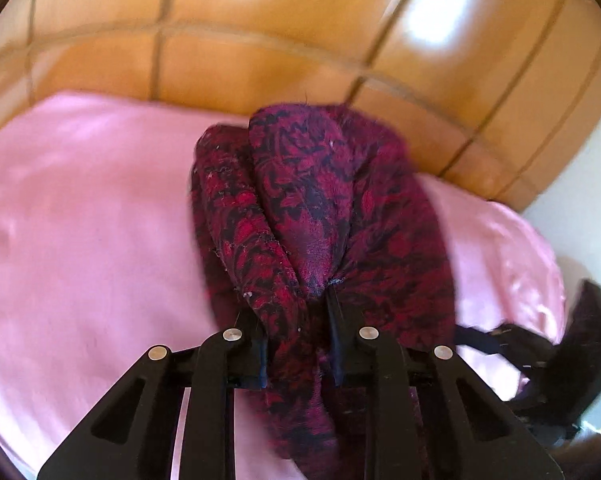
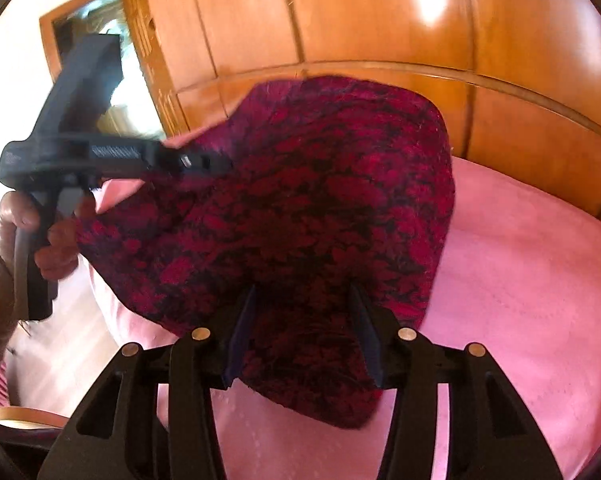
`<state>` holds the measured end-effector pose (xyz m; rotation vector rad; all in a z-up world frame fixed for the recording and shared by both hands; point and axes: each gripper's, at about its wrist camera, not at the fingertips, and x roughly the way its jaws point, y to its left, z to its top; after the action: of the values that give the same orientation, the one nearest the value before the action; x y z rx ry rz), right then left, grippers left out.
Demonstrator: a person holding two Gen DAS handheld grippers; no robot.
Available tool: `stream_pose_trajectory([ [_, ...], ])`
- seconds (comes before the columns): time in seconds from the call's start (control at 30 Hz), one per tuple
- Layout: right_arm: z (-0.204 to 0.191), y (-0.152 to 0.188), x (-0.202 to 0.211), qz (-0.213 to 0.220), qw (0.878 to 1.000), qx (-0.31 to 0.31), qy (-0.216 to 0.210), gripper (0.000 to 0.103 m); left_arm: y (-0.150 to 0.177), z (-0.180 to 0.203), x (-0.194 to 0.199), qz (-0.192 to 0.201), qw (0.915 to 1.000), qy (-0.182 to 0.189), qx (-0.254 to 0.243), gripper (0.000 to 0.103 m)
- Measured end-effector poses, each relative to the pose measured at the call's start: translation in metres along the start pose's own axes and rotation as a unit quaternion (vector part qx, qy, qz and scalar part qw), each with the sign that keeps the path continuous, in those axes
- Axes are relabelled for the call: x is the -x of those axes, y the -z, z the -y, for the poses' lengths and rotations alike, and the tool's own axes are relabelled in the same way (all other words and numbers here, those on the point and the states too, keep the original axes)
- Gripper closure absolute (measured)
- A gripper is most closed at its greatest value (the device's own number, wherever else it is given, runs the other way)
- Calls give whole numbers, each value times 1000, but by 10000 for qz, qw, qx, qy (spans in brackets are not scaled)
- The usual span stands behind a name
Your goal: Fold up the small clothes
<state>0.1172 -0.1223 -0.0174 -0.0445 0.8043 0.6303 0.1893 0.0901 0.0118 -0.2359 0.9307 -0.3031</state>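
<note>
Above pink sheet [image 1: 80, 220], both grippers (angled downward) on garment [image 2: 320, 200]

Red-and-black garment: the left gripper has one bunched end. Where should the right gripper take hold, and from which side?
Take the garment by its near hem, the loose edge by the right gripper over the pink sheet. Come straight in from the near side: that edge looks thin and flat, while the end in the left gripper is bunched.
</note>
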Motion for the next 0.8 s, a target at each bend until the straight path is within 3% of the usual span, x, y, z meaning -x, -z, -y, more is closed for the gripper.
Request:
stream_pose_trajectory([
  [0.13,-20,11,-18,-53,9982,529,273,52,17,-14,-8,151,9987,42,479,81],
  [0.23,-8,8,-13,-241,9985,500,9,51,28,-3,0,309,9987,-198,355,79],
  [0.33,20,-21,-13,-332,9983,182,-433,53,33,7,7,442,9977,-435,268,77],
  [0.5,48,-63,11,129,9984,-341,-429,52,41,15,10,588,9959,-637,271,74],
  [0.6,51,-95,-10,44,9991,-392,-140,51,40,15,11,607,9950,-746,265,69],
  [0.8,46,-140,-78,-620,9977,-235,167,50,39,23,9,660,9928,-982,159,69],
])
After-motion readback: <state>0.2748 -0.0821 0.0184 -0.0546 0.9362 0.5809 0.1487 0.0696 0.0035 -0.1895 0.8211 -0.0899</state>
